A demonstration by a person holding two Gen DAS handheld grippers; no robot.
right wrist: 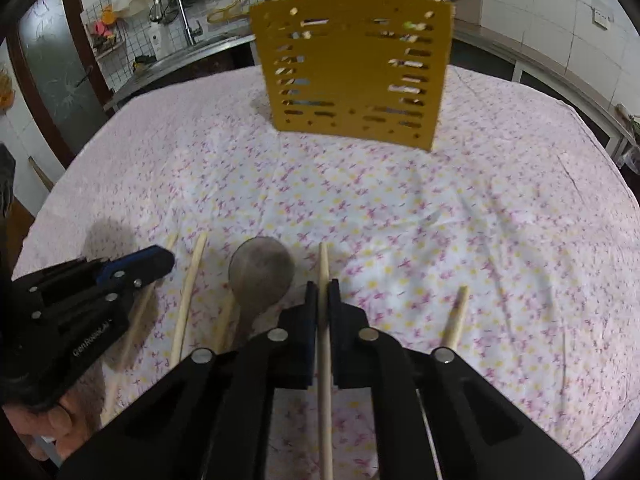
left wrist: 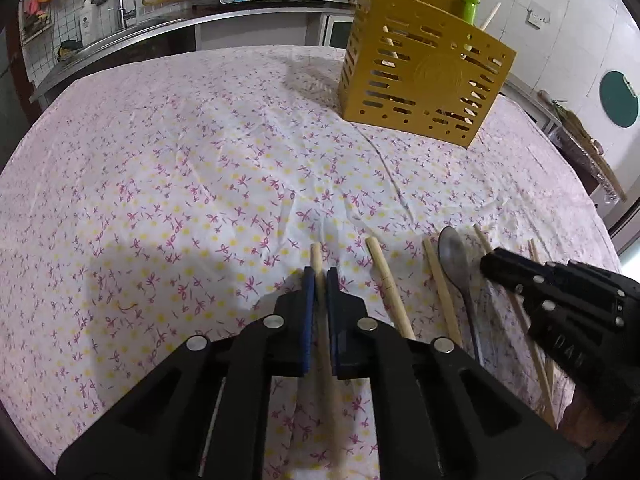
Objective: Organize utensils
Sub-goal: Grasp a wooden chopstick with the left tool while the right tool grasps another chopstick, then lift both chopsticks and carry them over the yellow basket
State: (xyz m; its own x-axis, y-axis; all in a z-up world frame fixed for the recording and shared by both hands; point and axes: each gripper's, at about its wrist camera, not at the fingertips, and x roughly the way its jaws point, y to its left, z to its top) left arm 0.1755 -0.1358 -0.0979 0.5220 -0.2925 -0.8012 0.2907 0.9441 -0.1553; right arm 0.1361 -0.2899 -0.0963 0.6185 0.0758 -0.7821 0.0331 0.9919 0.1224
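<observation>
In the left wrist view my left gripper (left wrist: 320, 276) is shut on a wooden chopstick (left wrist: 316, 254) that lies along the floral tablecloth, its tip poking out past the blue pads. To its right lie more chopsticks (left wrist: 390, 288) and a metal spoon (left wrist: 456, 256), then my right gripper (left wrist: 491, 264). The right wrist view shows my right gripper (right wrist: 323, 286) shut on another chopstick (right wrist: 323, 260), the spoon (right wrist: 262, 268) just left of it and my left gripper (right wrist: 164, 259) farther left. A gold slotted utensil holder (right wrist: 352, 68) stands upright at the far side.
The holder (left wrist: 424, 80) has chopsticks and a green-handled item standing in it. One loose chopstick (right wrist: 456, 316) lies right of the right gripper. A kitchen counter with a sink and a stove runs behind the table (left wrist: 160, 140). A hand shows at the lower left of the right wrist view.
</observation>
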